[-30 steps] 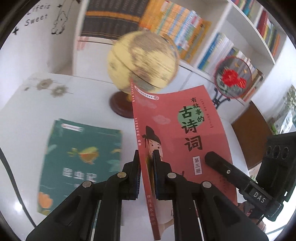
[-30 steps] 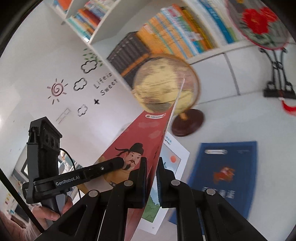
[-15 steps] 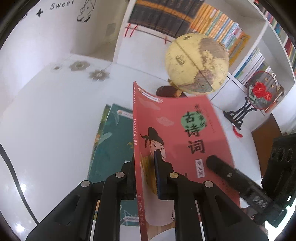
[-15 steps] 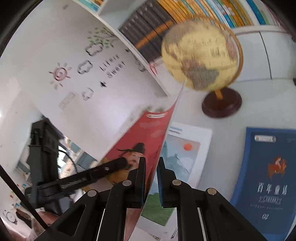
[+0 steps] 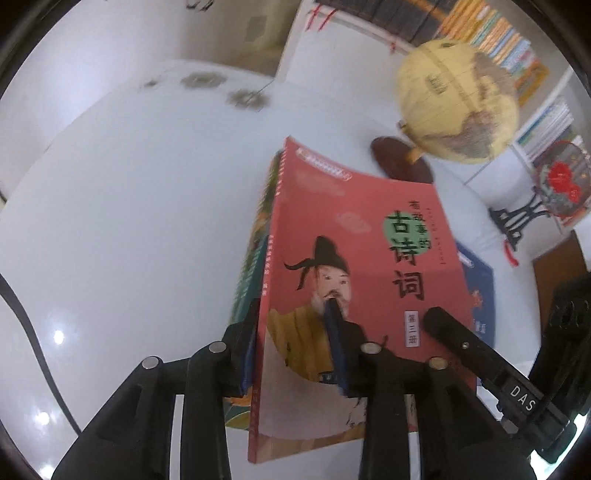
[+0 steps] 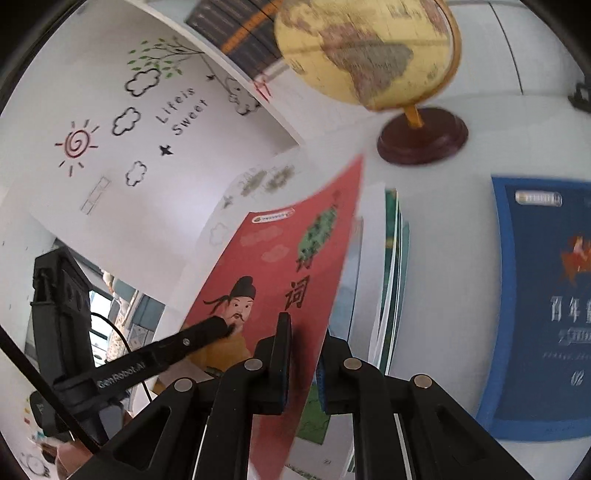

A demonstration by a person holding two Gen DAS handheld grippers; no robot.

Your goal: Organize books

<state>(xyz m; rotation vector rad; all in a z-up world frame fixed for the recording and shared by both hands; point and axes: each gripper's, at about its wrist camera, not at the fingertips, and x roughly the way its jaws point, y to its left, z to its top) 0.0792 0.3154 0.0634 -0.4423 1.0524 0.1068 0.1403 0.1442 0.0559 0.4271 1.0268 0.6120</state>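
White table point(image 5: 129, 229) below, both claws tilt down holding red book point(image 5: 369, 258).

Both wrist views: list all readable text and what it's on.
"古诗词", "第三册": red book cover.
"百年" and "02": blue book; the rest is cut off or blurred.
"Life is Sweet": wall decal.
"DAS": right hand-held gripper.
"GenRobot.AI": left hand-held gripper.
Shelf book spines, globe lettering, small print: too blurred.

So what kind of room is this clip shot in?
Probably a child's study or reading room: a bookshelf packed with books, a globe on a white table, and cartoon sun-and-cloud wall decals reading "Life is Sweet".
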